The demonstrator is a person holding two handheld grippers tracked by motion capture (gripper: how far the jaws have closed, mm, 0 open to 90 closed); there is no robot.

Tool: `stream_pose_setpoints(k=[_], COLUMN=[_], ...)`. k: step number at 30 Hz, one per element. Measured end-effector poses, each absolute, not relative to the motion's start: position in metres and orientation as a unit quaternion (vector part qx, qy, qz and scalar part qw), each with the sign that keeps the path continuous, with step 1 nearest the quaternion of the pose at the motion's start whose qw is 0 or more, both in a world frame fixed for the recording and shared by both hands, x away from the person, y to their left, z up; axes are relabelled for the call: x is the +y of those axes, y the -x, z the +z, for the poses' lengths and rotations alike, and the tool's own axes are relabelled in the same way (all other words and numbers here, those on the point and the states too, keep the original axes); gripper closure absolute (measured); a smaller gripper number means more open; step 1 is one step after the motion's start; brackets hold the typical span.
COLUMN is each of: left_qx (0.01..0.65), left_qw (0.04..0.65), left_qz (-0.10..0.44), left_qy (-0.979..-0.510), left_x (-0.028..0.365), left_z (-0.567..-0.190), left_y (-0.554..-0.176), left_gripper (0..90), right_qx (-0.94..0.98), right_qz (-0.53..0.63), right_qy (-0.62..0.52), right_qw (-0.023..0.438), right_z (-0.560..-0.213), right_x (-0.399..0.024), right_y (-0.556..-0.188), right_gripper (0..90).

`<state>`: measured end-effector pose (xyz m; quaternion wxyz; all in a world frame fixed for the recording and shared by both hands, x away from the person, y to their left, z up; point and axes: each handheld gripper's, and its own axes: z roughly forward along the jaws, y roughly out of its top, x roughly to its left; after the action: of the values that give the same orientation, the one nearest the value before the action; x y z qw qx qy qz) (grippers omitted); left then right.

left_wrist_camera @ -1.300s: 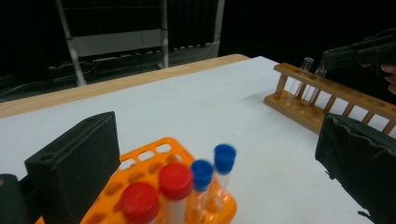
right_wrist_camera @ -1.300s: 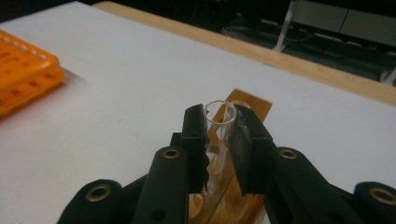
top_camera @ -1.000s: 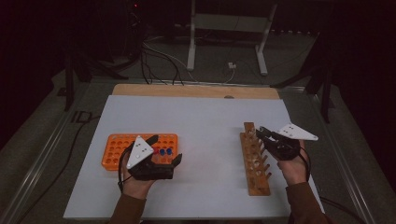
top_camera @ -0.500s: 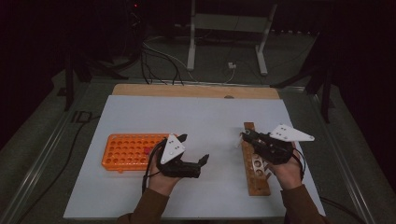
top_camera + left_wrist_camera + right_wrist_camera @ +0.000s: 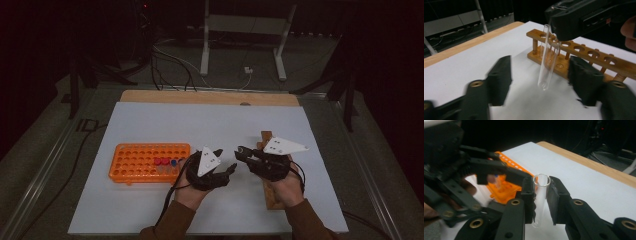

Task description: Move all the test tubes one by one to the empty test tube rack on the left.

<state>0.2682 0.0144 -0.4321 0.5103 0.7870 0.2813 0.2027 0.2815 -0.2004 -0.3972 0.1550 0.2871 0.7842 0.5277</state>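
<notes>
the right gripper (image 5: pixel 541 202) pinches a glass test tube (image 5: pixel 540 195) near its open rim, mouth up, so its round bottom hangs free above the bench (image 5: pixel 165 125) for a handover. the left gripper (image 5: pixel 540 75) straddles it, fingers (image 5: pixel 499 77) half-wide and just closing, not touching. the tube is clear, empty, slender, between the orange rack (image 5: pixel 145 160) and wooden rack (image 5: pixel 584 53).

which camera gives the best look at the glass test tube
The left gripper view: the test tube hangs whole and unobstructed under the right gripper. The right gripper view shows its rim between the jaws; the high view cannot resolve it.
</notes>
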Motion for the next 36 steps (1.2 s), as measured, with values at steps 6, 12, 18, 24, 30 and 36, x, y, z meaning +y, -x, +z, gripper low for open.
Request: stream_pose_setpoints(k=[6,12,18,24,30,36], left_qx=[0.262,0.256,0.26,0.276,0.287,0.293], left_qw=[0.508,0.506,0.509,0.516,0.521,0.539], left_qz=[0.204,0.204,0.198,0.194,0.193,0.184], left_qy=[-0.795,-0.798,-0.796,-0.788,-0.78,-0.768], left_x=[0.009,0.011,0.015,0.033,0.059,0.099], left_z=[-0.43,-0.43,-0.431,-0.433,-0.435,-0.437], left_y=[-0.267,-0.267,-0.267,-0.266,-0.258,-0.249], left_gripper=[65.6,75.8,76.3,76.3,76.3,76.3], right_qx=[0.791,0.792,0.787,0.779,0.777,0.769], right_qz=[0.523,0.522,0.534,0.537,0.517,0.508], right_qy=[-0.284,-0.282,-0.279,-0.288,-0.316,-0.338], right_qw=[0.144,0.139,0.133,0.144,0.173,0.192], right_z=[-0.4,-0.401,-0.4,-0.397,-0.401,-0.405], right_x=[-0.194,-0.194,-0.197,-0.21,-0.221,-0.231], right_y=[-0.282,-0.282,-0.282,-0.283,-0.284,-0.285], right_gripper=[76.4,76.5,63.6,39.0,15.7,2.4])
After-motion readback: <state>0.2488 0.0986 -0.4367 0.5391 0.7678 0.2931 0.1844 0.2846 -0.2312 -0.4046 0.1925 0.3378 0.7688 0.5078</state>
